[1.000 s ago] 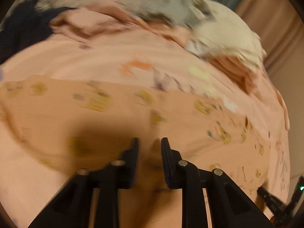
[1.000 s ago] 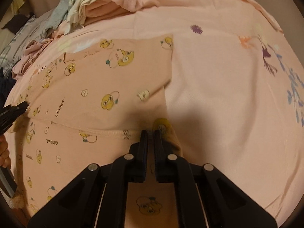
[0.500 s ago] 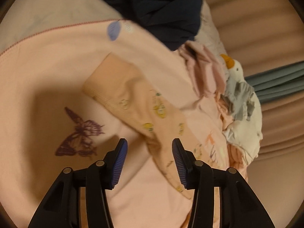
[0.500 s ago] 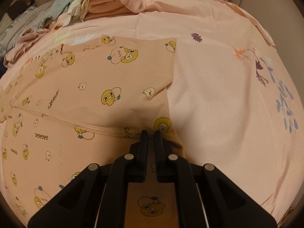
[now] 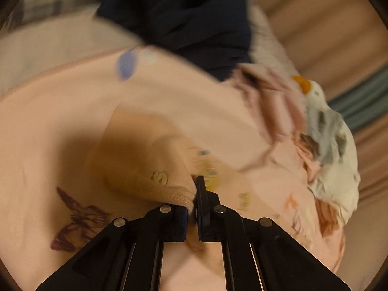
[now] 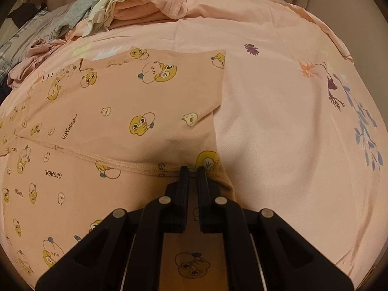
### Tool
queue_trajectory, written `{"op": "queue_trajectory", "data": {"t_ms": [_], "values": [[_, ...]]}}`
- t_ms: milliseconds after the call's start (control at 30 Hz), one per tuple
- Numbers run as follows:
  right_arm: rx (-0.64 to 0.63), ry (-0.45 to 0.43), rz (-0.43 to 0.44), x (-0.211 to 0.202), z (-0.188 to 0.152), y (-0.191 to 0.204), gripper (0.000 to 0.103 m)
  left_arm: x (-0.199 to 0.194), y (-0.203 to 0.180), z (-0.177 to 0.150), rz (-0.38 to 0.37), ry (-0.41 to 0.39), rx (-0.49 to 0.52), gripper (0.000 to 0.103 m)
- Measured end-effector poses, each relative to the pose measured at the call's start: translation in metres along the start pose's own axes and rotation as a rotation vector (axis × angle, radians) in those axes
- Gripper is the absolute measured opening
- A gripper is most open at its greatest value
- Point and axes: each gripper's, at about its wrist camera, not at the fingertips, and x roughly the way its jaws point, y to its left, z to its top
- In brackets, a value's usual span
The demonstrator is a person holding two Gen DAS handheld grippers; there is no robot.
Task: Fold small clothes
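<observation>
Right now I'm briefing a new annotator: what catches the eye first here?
The peach duck-print garment spread over the pink bedsheet, with the right gripper shut on its hem. Then the dark navy clothing heaped at the far edge, beside a white plush duck.

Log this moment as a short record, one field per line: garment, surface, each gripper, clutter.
garment: peach duck-print garment, spread flat with one part folded over
surface: pink bedsheet with flower and butterfly prints
left gripper: shut on the garment's ribbed cuff
right gripper: shut on the garment's hem
clutter: pile of clothes at the far edge; navy cloth; plush duck
</observation>
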Motion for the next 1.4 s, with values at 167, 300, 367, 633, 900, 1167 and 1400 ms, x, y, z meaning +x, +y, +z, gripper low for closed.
{"op": "queue_trajectory", "data": {"t_ms": [167, 300, 367, 633, 900, 1167, 1400], "values": [[0.02, -0.031, 0.01, -0.001, -0.004, -0.002, 0.006, -0.021, -0.08, -0.009, -0.077, -0.047, 0.197, 0.003], [0.027, -0.044, 0.011, -0.002, -0.006, -0.002, 0.006, -0.032, -0.171, -0.051, -0.219, -0.026, 0.383, 0.003], [0.046, -0.047, 0.026, -0.002, -0.006, -0.005, 0.006, -0.034, -0.217, -0.088, -0.298, 0.01, 0.487, 0.003], [0.062, -0.07, 0.08, -0.003, -0.01, -0.012, 0.006, 0.02, -0.317, -0.244, -0.318, 0.285, 0.755, 0.003], [0.104, -0.087, 0.155, -0.001, -0.013, -0.022, 0.007, -0.009, -0.299, -0.271, -0.2, 0.391, 1.066, 0.039], [0.089, -0.098, 0.129, -0.002, -0.015, -0.018, 0.007, -0.057, -0.194, -0.176, -0.12, 0.252, 0.79, 0.05], [0.058, -0.091, 0.077, -0.003, -0.013, -0.01, 0.007, 0.003, -0.151, -0.176, 0.018, 0.325, 0.735, 0.041]]}}
